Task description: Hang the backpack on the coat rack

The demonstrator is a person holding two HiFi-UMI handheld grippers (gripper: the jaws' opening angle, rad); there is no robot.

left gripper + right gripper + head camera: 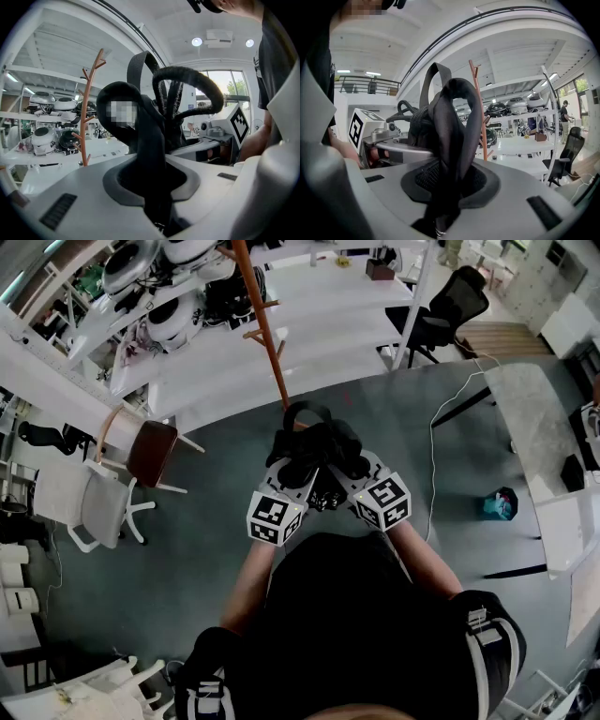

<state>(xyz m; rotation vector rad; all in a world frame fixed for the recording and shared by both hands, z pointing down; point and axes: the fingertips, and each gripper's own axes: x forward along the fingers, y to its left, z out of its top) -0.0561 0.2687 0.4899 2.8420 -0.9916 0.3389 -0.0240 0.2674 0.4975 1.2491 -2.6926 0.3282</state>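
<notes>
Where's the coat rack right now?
Head view, upper centre: the coat rack rises just beyond the backpack, in front of the white shelves. In the left gripper view it shows left of centre.

No words, brands or numbers can be read; the left marker cube and the right marker cube bear only black-and-white square patterns.

black backpack, orange-brown coat rack, grey left gripper and right gripper with black-and-white square markers.

White chair, black chair
</notes>
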